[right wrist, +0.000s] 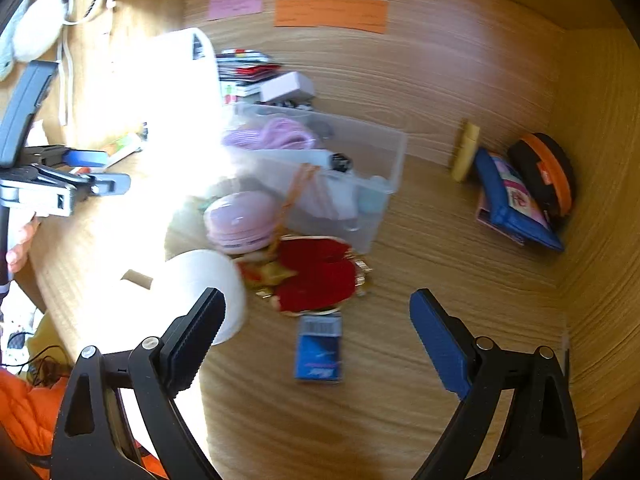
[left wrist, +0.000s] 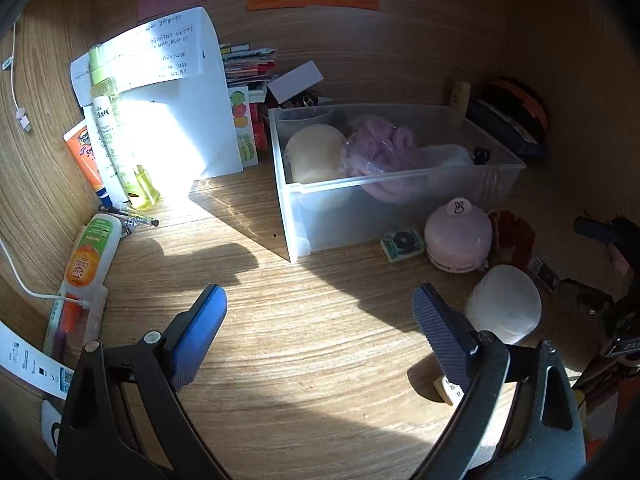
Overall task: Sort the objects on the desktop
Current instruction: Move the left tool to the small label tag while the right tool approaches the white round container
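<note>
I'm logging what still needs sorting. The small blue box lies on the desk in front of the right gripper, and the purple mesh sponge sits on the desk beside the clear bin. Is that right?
Not quite. The purple mesh sponge sits inside the clear bin, not on the desk beside it; the left wrist view shows this. The small blue box does lie on the desk in front of the open right gripper.

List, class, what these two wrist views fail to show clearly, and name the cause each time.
- Left wrist view: sun glare washes out the white sheet; its lower print is unreadable.
- Left wrist view: the clear bin has frosted walls, so its lower contents are vague.
- Right wrist view: motion blur smears the blue box; its label is illegible.
- Right wrist view: glare hides the desk area left of the pink round case.
</note>
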`<state>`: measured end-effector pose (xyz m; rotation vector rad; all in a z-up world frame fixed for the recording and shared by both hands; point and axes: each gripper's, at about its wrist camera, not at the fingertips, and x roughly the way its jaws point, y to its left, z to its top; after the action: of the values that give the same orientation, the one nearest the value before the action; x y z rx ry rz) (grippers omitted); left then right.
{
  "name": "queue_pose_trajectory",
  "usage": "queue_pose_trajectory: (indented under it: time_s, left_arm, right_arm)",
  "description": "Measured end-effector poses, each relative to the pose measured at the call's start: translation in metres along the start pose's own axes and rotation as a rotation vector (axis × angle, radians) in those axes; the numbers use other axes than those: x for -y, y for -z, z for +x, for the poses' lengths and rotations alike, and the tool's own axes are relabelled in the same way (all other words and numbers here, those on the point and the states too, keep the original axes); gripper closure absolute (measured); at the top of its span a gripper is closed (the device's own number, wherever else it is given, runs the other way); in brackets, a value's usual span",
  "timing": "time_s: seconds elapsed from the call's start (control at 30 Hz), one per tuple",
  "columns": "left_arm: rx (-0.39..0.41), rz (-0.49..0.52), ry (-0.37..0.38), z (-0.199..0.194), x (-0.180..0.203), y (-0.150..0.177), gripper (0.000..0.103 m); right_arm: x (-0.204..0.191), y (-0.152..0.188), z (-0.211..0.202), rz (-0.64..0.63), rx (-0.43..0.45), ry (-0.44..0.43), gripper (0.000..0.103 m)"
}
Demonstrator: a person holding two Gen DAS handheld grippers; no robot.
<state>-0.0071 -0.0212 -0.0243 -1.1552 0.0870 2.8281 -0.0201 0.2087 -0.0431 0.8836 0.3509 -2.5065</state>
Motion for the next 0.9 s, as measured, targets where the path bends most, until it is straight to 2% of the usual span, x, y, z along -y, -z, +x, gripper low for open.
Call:
queue_pose_trajectory:
  time_s: [0.3,0.4,0.6,0.73,0.83,0.9]
  left_arm:
    - [-0.007,0.038,0.024,-0.01,0.008,0.03,0.008]
    - [-0.02,0.056,0.021,-0.011,0.006,0.037,0.008]
    - [-0.045,0.07,0.061,-0.014,0.003,0.048,0.008]
    - [-0.046,0.099,0.07,-0.017,0.008,0.053,0.008]
    - [-0.055,0.112,0.087,-0.017,0.012,0.057,0.008]
    - [-0.064,0.119,0.101,-0.015,0.015,0.058,0.008]
  right_arm:
    - [-0.032,0.014,0.016,0.009,-0.088,-0.097,0.011]
    - [-0.043,0.016,0.02,-0.001,-0.088,-0.102,0.011]
    - [-0.059,0.012,0.03,-0.04,-0.09,-0.123,0.011]
    - [-0.063,0.008,0.04,-0.026,-0.12,-0.159,0.012]
    - [-0.059,0.006,0.047,0.014,-0.137,-0.183,0.02]
    - [-0.059,0.006,0.049,0.02,-0.134,-0.168,0.025]
